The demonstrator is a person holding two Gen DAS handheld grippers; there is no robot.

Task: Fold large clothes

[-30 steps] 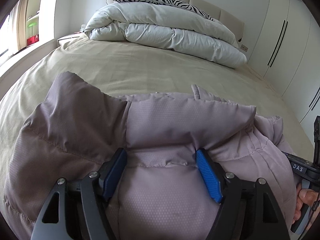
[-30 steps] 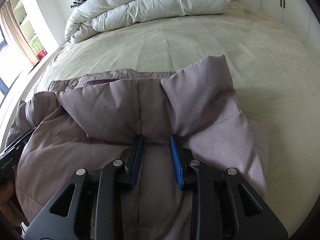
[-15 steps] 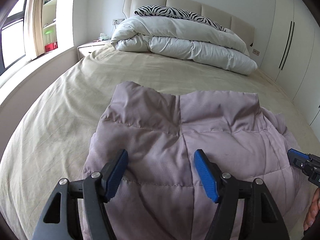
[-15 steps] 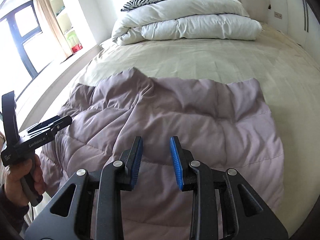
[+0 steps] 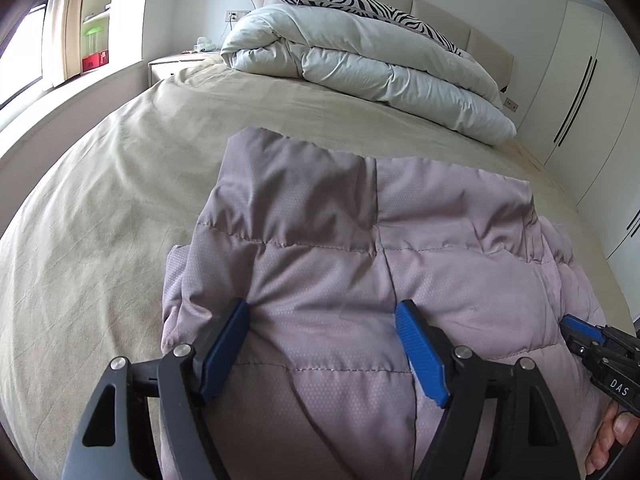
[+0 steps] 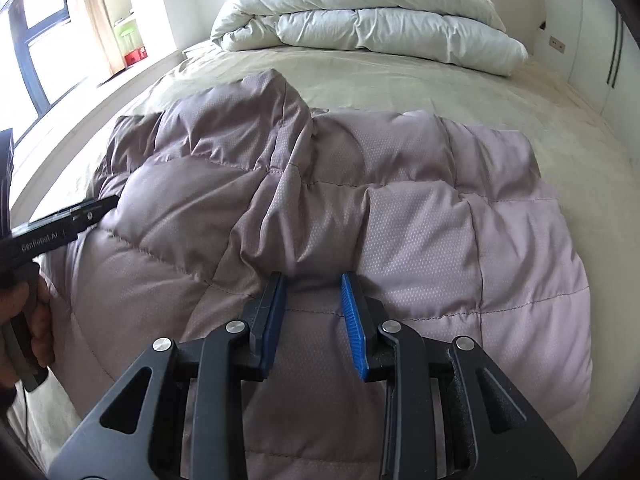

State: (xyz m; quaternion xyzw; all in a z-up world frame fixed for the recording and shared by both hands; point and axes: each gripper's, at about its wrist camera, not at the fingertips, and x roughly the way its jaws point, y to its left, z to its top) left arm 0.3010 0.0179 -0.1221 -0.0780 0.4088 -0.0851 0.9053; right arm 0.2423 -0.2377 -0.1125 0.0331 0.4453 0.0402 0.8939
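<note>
My left gripper [image 5: 322, 312] stands wide, and its jaws have just been opening further; a broad bulge of the mauve quilted puffer jacket [image 5: 360, 248] sits between the two blue pads [image 5: 420, 356]. The pad tips dent the padding on either side, so I read this as a wide hold on the bunched fabric, though from this angle I cannot be sure how firmly they press.

My right gripper [image 6: 314, 292] is set narrow. A ridge of the same jacket [image 6: 400, 216] runs up between its pads [image 6: 352, 316], with creases fanning out from the left pad's tip, and the fabric looks pinched there.

Ahead of both sets of jaws the jacket spreads flat over the beige bed sheet [image 5: 120, 200], its far edge well beyond the fingertips. To the right of my left jaws the other gripper's blue tip touches the jacket's side; to the left of my right jaws the left tool's black tip meets the jacket's edge, gripped by my left hand [image 6: 24, 320].

Far beyond, a folded white duvet [image 5: 360, 72] lies under a zebra pillow [image 5: 360, 0]
</note>
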